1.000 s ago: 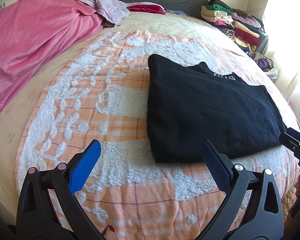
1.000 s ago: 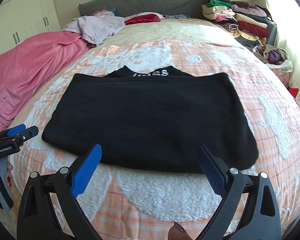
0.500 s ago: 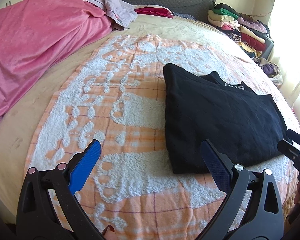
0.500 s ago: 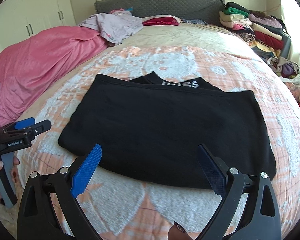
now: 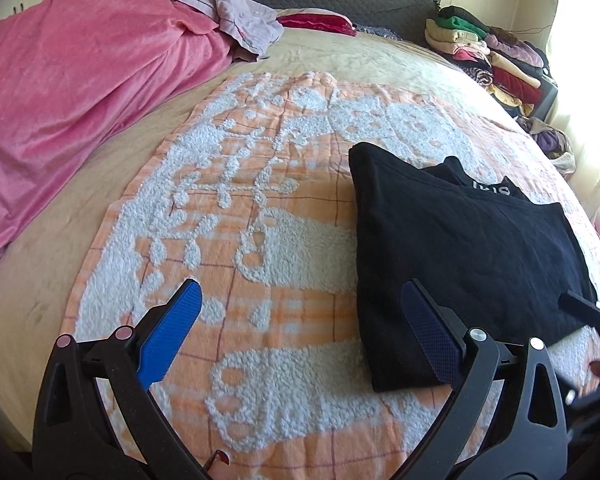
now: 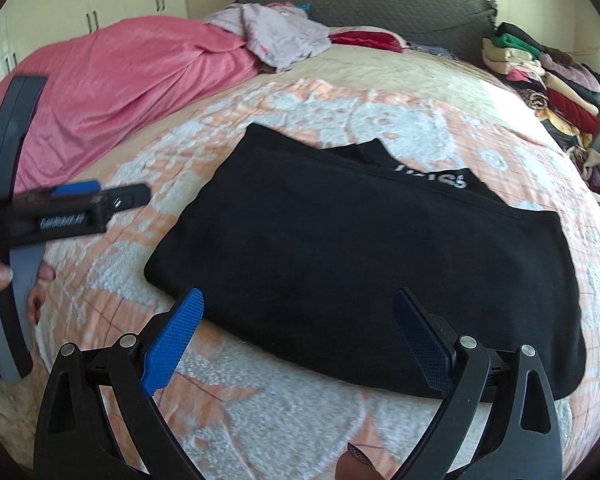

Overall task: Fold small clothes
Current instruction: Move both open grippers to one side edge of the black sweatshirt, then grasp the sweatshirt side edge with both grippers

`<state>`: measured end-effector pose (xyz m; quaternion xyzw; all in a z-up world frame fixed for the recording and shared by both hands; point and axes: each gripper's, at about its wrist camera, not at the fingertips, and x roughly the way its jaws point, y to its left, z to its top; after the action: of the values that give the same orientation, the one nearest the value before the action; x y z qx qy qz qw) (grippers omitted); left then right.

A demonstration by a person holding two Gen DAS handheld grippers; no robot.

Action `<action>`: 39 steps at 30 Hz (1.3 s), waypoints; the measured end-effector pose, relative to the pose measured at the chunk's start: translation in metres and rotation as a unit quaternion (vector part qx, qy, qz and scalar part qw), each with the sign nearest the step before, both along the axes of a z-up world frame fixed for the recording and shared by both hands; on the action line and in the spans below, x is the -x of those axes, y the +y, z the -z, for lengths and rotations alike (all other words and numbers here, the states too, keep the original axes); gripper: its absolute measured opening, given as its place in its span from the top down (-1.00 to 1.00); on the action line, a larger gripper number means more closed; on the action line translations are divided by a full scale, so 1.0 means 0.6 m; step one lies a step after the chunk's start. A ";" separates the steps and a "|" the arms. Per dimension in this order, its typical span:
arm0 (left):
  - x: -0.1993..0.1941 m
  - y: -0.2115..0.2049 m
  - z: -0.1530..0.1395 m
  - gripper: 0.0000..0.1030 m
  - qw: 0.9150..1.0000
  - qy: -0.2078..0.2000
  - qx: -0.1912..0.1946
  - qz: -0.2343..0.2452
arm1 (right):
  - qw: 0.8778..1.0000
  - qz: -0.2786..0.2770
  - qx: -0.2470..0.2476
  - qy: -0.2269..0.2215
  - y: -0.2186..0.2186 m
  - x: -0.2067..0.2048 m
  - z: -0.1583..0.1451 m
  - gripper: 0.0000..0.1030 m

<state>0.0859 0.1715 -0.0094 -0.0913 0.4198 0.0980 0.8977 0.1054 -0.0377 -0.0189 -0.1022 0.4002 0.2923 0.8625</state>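
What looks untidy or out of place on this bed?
The black garment is folded unevenly: a layer with white lettering sticks out past its far edge. A crumpled lilac garment lies unfolded by the headboard, on the pink blanket. Nothing looks spilled or damaged.

White lettering ran along the far edge of the black garment, half tucked under a fold and not legible. The left gripper bore a small blurred white brand mark.
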 end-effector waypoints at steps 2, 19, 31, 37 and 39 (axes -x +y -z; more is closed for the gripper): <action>-0.010 0.003 0.004 -0.81 1.000 0.003 0.001 -0.001 | 1.000 -0.009 0.008 0.001 0.013 0.004 0.010 -0.85; -0.111 0.006 0.037 -0.81 0.999 0.032 0.029 0.021 | 0.984 -0.057 0.138 -0.093 0.103 0.028 0.088 -0.91; -0.148 0.002 0.046 -0.81 0.997 0.038 0.059 0.027 | 0.980 -0.054 0.121 -0.145 0.114 0.013 0.071 -0.18; -0.163 -0.005 0.041 -0.81 0.996 0.039 0.079 0.032 | 0.983 -0.047 0.081 -0.158 0.088 0.024 0.051 0.62; -0.168 -0.011 0.040 -0.81 0.995 0.039 0.083 0.036 | 0.984 -0.041 0.062 -0.161 0.076 0.027 0.042 0.76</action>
<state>0.1866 0.1649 -0.0335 -0.1466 0.4644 0.0339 0.8727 0.0892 0.0078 -0.0438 -0.2174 0.2689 0.2823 0.8949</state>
